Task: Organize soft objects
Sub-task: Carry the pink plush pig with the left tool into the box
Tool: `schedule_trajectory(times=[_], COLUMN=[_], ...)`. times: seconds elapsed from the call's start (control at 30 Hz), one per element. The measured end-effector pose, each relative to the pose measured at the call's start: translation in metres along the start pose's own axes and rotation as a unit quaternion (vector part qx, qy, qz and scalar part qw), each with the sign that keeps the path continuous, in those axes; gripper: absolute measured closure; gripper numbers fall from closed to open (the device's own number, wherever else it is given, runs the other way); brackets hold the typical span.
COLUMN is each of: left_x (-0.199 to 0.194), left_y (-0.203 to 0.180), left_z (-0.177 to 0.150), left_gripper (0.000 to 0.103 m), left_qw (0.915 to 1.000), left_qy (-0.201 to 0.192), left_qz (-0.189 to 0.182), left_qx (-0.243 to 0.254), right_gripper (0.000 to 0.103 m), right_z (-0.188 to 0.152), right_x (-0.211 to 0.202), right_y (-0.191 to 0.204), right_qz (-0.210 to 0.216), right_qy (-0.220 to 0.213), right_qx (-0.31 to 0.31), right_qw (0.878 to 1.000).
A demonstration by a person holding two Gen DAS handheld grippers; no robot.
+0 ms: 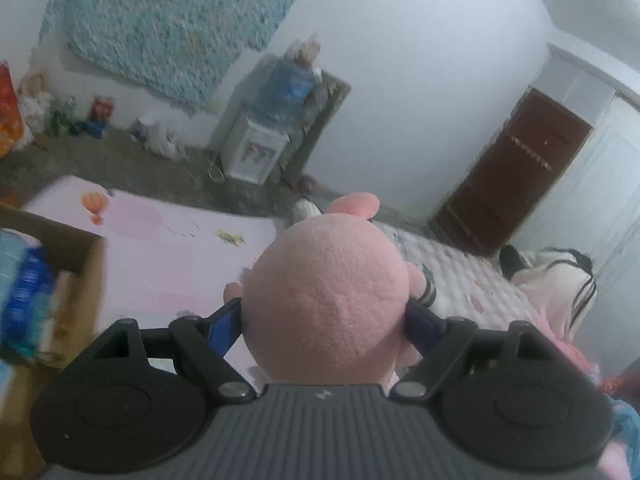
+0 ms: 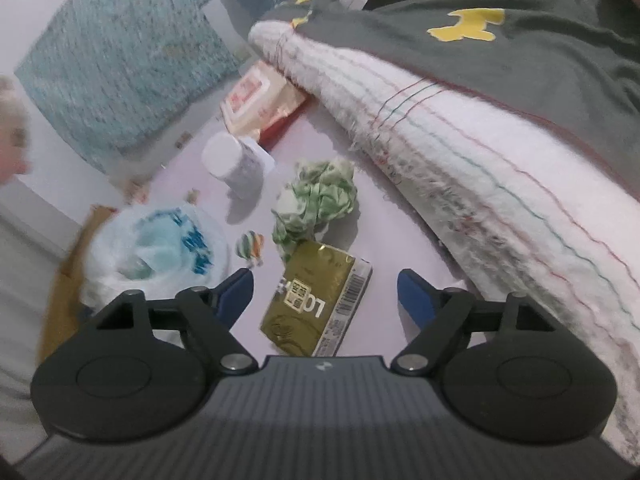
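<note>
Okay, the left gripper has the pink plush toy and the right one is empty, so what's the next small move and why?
Probably carry the pink plush toy toward the cardboard box at the left and let go there. The left gripper is clamped on its round head, lifted above the pink mat, and the box stands open beside the mat. The right gripper is open over a gold packet, which doesn't look like a soft item.

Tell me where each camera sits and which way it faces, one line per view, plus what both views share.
Left wrist: sits behind the left tool, tilted down across the room toward a water dispenser; both fingers press a pink plush toy.
Right wrist: sits behind the right tool, aimed down at a pink tabletop holding a gold packet, crumpled green cloth and white bottle; its fingers stand apart, empty.
Shared: the teal patterned hanging on the wall; no hand or sleeve shows.
</note>
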State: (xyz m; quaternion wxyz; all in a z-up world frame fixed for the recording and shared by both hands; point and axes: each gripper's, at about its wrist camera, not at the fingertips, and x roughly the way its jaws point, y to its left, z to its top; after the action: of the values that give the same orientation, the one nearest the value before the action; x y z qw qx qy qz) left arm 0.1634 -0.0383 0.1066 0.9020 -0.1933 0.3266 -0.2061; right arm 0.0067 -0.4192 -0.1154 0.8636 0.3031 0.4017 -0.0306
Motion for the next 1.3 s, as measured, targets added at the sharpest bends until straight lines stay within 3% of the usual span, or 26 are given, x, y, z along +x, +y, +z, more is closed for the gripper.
schedule_trajectory(times=[0.27,0.4,0.53,0.77,1.03,1.2,1.3], left_x=[-0.084,-0.109,-0.108,-0.043,-0.019,-0.007,0.002], left_y=[0.063,0.111,0.151,0.182,0.195,0.206,0.209], left_z=[-0.019,-0.028,-0.038,-0.059,-0.085,-0.087,-0.086], left_gripper=[0.018,0.018,0.018,0.018,0.017,0.016,0.015], left_qw=[0.9954,0.9888,0.9829,0.9745,0.9461,0.9494,0.9455], left_qy=[-0.058,-0.062,-0.028,0.116,0.158,0.179,0.194], left_qz=[0.075,0.131,0.179,0.188,0.253,0.23,0.233], left_qx=[-0.014,-0.034,-0.03,0.038,0.127,0.117,0.119], right_gripper=[0.02,0.02,0.021,0.022,0.021,0.021,0.021], right_z=[-0.01,-0.015,-0.018,-0.021,-0.021,-0.021,-0.021], right_x=[0.024,0.025,0.023,0.018,0.013,0.015,0.015], right_y=[0.045,0.05,0.052,0.052,0.049,0.049,0.051], right_qz=[-0.072,-0.066,-0.061,-0.067,-0.063,-0.061,-0.059], right_qy=[-0.003,0.006,0.012,0.015,0.013,0.016,0.016], right_qx=[-0.122,-0.135,-0.136,-0.122,-0.108,-0.107,-0.11], right_qw=[0.99,0.989,0.989,0.99,0.992,0.992,0.992])
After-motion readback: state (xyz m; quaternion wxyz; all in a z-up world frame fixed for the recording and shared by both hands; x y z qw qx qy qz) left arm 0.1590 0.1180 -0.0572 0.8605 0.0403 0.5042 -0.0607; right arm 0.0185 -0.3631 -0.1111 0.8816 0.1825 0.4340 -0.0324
